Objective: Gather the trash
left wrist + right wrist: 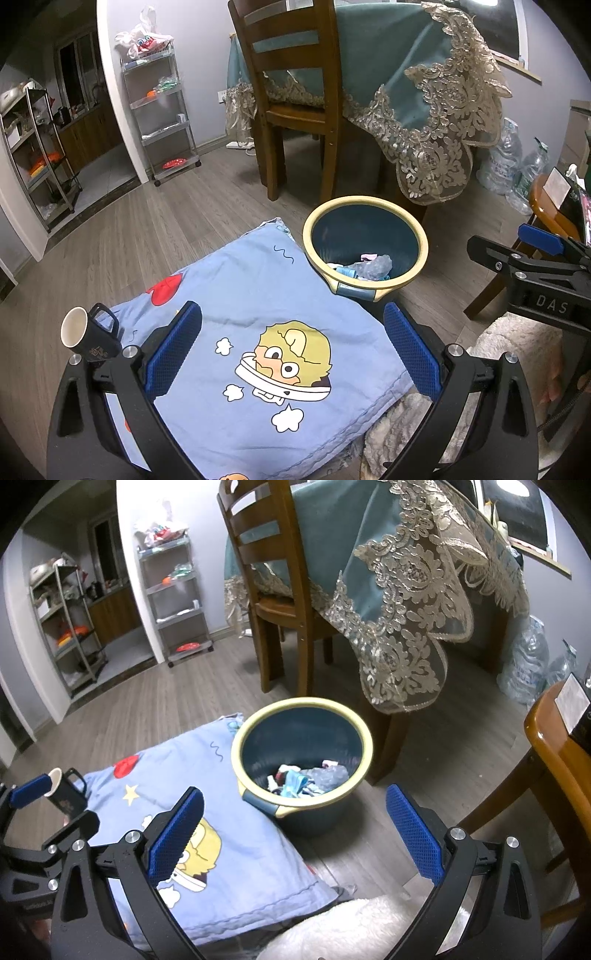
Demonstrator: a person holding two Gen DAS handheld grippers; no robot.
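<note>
— So, where is the trash?
— Down in the blue bin with the cream rim (364, 738), standing on the wood floor (155, 709) against the corner of the cartoon-print blue blanket (258, 295): crumpled plastic and wrappers (314, 777).
— And the grippers?
— Left gripper (291, 350) has its jaws spread wide over the blanket, nothing between them. Right gripper (295, 834) likewise gapes wide, empty, near the bin.
— Anything else?
— A black mug (86, 338) on the blanket's left edge.
</note>
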